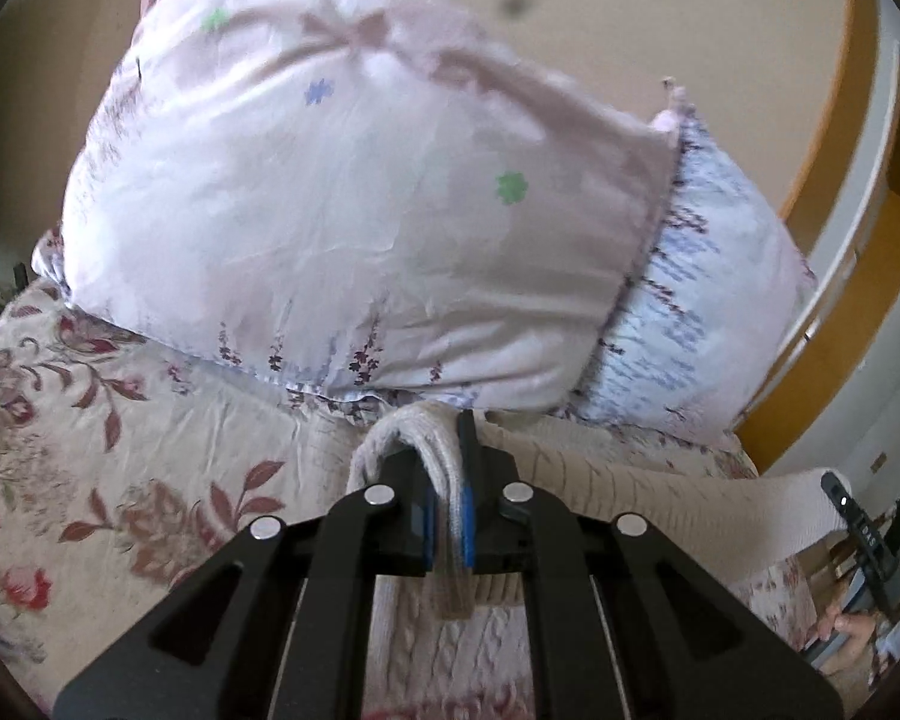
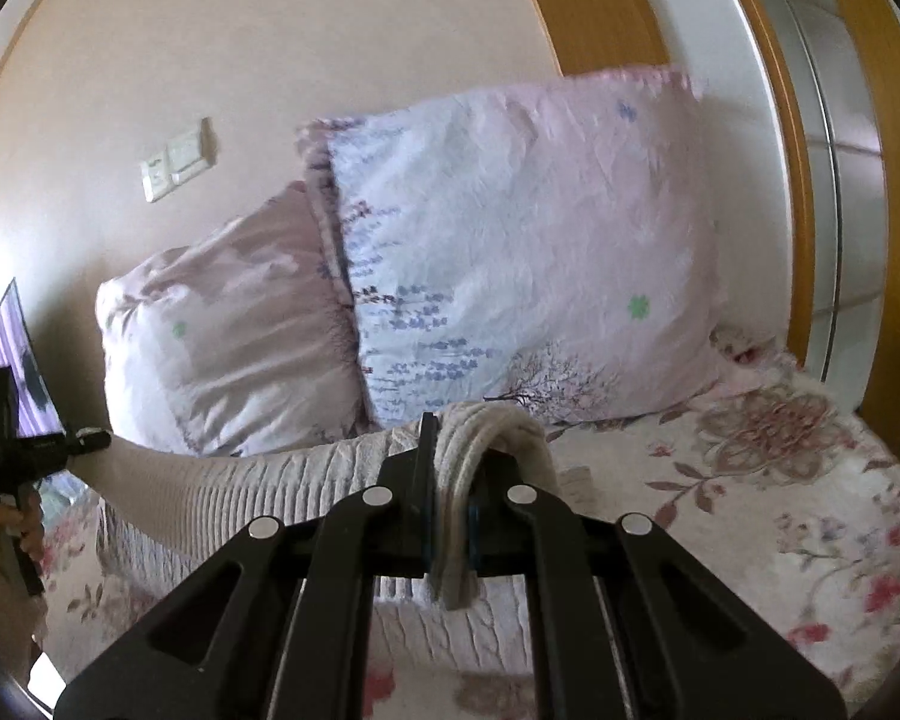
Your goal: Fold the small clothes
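Only right wrist view shows wall switch (image 2: pixel 177 159).

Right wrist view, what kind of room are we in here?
Most likely a bedroom: two floral pillows lean against the wall at the head of a bed with a flowered bedspread, and a light switch sits just above them.

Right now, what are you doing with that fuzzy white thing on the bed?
A person is folding a cream knitted sweater on the floral bedspread. The left hand-held gripper and the right hand-held gripper are each shut on a bunched edge, holding the knit stretched between them above the bed, in front of two pillows.
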